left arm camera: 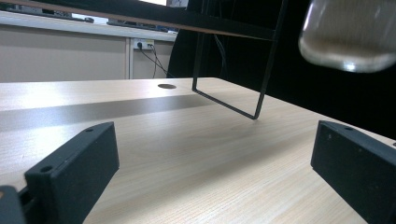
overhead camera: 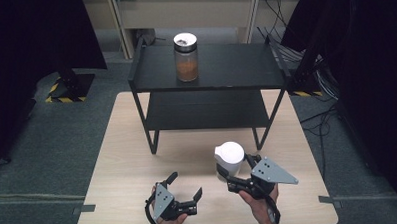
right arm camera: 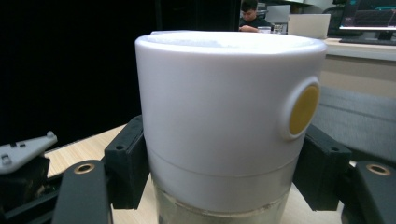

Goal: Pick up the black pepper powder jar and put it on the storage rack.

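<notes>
My right gripper [overhead camera: 232, 176] is shut on a clear jar with a tall white lid [overhead camera: 229, 158] and holds it lifted off the wooden table [overhead camera: 123, 154], in front of the black shelf rack [overhead camera: 210, 66]. In the right gripper view the white lid [right arm camera: 224, 116] with a yellow round spot stands between the two black pads [right arm camera: 126, 161], which press on its sides. The jar's glass bottom [left arm camera: 348, 42] hangs in the air in the left gripper view. My left gripper [overhead camera: 185, 185] rests low on the table near the front edge, open with nothing between its fingers [left arm camera: 74, 172].
A glass jar of brown powder with a metal lid [overhead camera: 186, 56] stands on the rack's top shelf; the lower shelf [overhead camera: 206, 111] is bare. The rack's thin legs [left arm camera: 261, 70] stand on the far half of the table. Cables [overhead camera: 317, 118] lie on the floor at right.
</notes>
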{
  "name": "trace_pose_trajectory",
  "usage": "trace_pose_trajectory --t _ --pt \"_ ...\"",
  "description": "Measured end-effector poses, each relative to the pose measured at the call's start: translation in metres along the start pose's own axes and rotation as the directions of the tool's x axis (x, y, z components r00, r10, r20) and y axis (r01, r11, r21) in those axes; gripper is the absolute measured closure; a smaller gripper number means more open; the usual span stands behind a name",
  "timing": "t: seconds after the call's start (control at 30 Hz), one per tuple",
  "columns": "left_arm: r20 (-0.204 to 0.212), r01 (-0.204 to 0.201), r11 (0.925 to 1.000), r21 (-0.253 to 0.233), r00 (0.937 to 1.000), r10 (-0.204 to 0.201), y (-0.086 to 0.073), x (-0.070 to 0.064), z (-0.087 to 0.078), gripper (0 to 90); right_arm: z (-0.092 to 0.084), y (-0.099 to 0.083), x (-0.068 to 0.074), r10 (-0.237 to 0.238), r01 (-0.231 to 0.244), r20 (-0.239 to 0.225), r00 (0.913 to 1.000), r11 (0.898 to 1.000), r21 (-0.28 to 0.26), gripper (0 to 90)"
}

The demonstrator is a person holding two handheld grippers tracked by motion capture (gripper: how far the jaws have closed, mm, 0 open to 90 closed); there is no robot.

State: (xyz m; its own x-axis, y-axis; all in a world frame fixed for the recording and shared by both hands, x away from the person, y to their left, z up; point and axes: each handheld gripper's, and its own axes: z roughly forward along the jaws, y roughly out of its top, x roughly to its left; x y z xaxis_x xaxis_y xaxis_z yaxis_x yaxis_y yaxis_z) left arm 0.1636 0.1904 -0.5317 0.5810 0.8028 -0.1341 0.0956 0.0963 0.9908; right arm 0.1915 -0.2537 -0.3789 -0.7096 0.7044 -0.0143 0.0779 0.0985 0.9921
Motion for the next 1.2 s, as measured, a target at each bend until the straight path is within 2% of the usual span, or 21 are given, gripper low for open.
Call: trace_pose_trajectory --t 0.2,0.47,0.97,1.2 --pt "-0.001 -0.001 1.0 0.001 1.0 0.001 0.0 0.0 0.0 0.1 0.006 0.019 -0.001 -0.008 0.009 -0.019 0.9998 1.0 0.011 30.7" --pt "-0.003 -0.002 1.0 0.003 1.0 0.002 0.0 -0.001 0.0 0.1 0.01 0.043 -0.007 0.006 -0.006 -0.035 0.9994 1.0 0.006 30.7" --pt "-0.004 -0.005 1.0 0.005 1.0 0.005 0.001 -0.001 0.0 0.1 0.022 0.094 -0.018 -0.011 0.012 -0.058 0.9982 1.0 0.014 30.7" --pt "-0.004 -0.004 1.0 0.004 1.0 0.004 0.0 -0.001 0.0 0.1 0.026 0.109 -0.028 0.01 -0.01 -0.07 0.9975 1.0 0.005 30.8"
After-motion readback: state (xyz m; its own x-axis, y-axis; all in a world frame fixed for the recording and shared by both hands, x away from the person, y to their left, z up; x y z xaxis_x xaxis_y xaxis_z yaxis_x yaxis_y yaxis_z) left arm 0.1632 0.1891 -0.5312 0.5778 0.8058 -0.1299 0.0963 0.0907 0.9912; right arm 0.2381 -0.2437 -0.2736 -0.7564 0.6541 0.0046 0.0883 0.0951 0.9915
